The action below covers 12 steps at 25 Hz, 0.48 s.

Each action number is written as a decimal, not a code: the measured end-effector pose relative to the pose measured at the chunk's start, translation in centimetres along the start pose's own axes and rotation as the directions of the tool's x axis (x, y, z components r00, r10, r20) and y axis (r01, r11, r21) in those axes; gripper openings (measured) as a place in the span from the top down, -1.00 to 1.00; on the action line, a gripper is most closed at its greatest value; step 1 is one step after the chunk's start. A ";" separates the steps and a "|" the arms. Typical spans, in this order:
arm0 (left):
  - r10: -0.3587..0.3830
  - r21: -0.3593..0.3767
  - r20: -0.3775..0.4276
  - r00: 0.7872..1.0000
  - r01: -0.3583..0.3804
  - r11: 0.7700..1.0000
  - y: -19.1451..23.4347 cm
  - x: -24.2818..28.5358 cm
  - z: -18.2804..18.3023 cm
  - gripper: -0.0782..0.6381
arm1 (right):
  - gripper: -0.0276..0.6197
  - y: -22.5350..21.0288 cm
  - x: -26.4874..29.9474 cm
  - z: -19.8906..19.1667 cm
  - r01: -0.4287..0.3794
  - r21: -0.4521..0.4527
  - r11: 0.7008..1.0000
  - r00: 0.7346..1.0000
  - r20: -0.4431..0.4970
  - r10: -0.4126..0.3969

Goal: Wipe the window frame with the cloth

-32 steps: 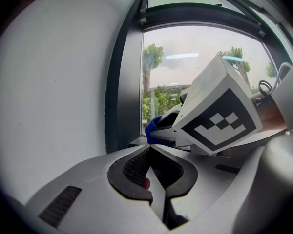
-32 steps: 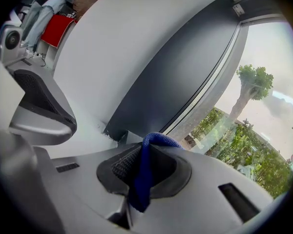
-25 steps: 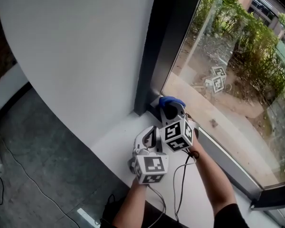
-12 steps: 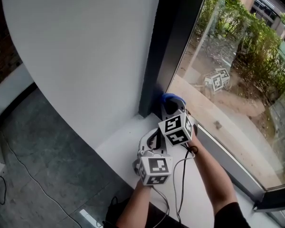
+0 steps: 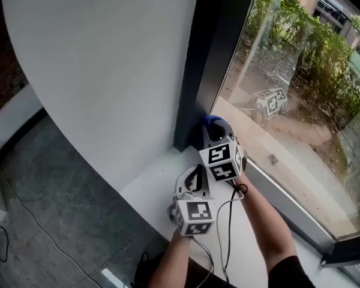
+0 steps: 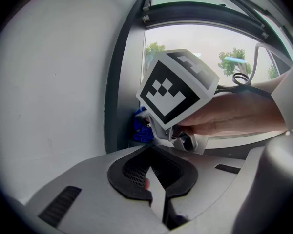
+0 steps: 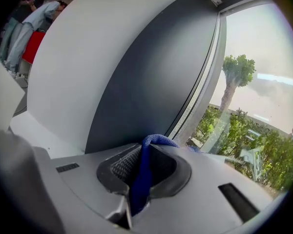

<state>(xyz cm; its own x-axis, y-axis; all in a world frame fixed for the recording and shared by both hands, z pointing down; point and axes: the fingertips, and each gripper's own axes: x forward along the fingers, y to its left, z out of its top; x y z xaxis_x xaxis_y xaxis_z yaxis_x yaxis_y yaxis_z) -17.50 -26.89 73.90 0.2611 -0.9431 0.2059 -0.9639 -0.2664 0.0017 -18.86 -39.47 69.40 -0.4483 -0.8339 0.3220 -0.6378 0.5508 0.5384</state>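
Blue cloth (image 5: 216, 123), soft and light by the look of it, sits bunched at the foot of the dark window frame (image 5: 207, 59). It is pinched in my right gripper (image 5: 215, 135), low on the upright beside the glass (image 5: 288, 95). The jaws are clamped on a fold of the fabric with no gap left between them. A loop of it bulges out past the tips toward the frame. Whether that loop is actually pressing on the metal I cannot confirm from here.

I judge the cloth limp and easily squashed, likely to drape and fold rather than hold a shape, and in no way fragile. The sound grip is a thick gathered fold with a pad of fabric left proud of the tips. A thin edge could drag free when rubbed along the frame.

My left gripper (image 5: 192, 182) hangs just behind the right one, farther from the frame and over the white sill (image 5: 147, 188). Its jaws are brought together on nothing. Ahead of it are only the right gripper's marker cube (image 6: 178, 87) and the hand (image 6: 234, 116) that holds it.
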 end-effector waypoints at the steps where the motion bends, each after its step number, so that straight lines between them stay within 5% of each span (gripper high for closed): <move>1: -0.004 0.002 -0.002 1.000 0.004 1.000 -0.1 0.0 0.0 0.77 | 0.84 -0.3 -0.1 0.2 0.006 0.007 1.000 1.000 0.006 -0.006; 12: -0.030 -0.013 0.000 1.000 0.030 0.999 -1.0 0.2 0.0 0.77 | 0.84 -1.6 -1.4 2.1 0.032 0.013 0.999 0.998 0.058 -0.033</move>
<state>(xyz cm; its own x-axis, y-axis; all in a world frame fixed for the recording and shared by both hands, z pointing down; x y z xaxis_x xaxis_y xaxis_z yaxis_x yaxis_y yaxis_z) -16.52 -26.79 73.95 0.2903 -0.9346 0.2054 -0.9560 -0.2925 0.0205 -18.52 -39.12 66.39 -0.4624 -0.8481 0.2588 -0.6597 0.5241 0.5386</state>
